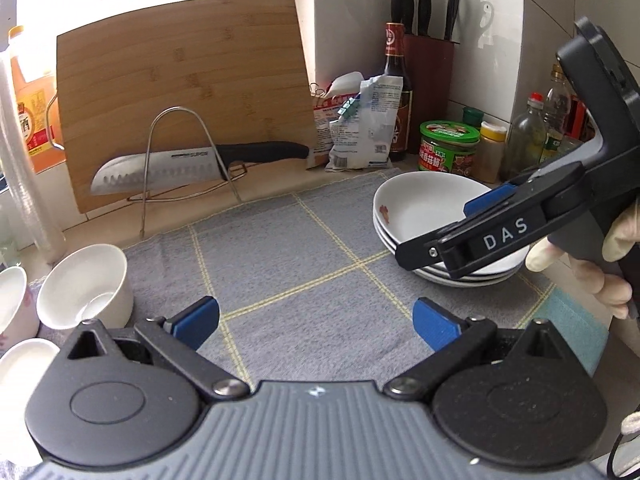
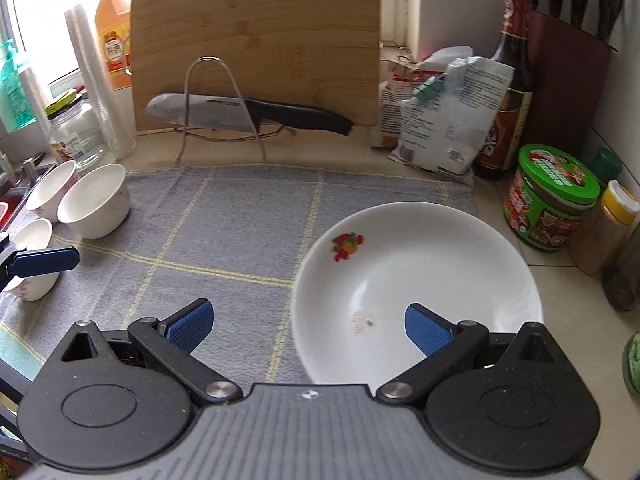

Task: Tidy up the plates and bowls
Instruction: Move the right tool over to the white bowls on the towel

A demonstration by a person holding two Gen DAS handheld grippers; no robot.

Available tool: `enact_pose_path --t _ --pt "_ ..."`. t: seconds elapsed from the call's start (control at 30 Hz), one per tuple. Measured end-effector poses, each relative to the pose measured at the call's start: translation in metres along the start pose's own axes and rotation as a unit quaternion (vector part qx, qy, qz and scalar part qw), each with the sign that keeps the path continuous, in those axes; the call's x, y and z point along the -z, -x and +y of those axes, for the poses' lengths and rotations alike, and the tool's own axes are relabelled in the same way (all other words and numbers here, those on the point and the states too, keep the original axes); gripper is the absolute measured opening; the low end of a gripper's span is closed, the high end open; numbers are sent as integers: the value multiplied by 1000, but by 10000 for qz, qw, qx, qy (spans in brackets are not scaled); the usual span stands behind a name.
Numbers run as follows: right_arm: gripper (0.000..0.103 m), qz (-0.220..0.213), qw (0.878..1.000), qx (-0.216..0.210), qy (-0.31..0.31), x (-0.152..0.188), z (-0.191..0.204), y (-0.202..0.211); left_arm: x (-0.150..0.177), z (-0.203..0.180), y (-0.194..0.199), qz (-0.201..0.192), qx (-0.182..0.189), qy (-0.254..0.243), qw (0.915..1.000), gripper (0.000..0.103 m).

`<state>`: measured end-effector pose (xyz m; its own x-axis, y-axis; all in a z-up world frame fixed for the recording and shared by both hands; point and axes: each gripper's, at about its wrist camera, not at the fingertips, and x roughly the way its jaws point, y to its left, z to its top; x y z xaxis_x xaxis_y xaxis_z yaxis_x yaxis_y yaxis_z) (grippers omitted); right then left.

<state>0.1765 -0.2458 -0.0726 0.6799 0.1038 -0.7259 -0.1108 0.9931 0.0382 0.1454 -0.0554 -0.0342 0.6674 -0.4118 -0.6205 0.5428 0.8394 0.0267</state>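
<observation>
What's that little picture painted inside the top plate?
A small red and orange fruit or flower motif on the white top plate, clearest in the right wrist view.

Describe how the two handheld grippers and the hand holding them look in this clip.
Both the left gripper and the right gripper have ribbed grey bodies, black round housings, black linkage arms with silver pivots, and blue textured finger pads. In the left wrist view the right gripper shows white "DAS" lettering on its side. The hand holding it wears a pale glove.

Your beige counter (image 2: 320,152) carries a grey checked cloth (image 2: 224,232). Just behind the cloth stands the cutting board (image 2: 256,40); jars (image 2: 548,200) crowd the cloth's right edge.
</observation>
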Motion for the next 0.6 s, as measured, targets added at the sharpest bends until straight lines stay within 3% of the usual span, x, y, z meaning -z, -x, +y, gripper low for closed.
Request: enact_pose_path --t 0.37,0.6 --pt "103 211 9987 -269 380 2 118 -18 54 88 77 164 19 12 9999 102" --pt "103 229 9969 -491 571 1 181 -26 87 138 100 234 -388 94 9989 102"
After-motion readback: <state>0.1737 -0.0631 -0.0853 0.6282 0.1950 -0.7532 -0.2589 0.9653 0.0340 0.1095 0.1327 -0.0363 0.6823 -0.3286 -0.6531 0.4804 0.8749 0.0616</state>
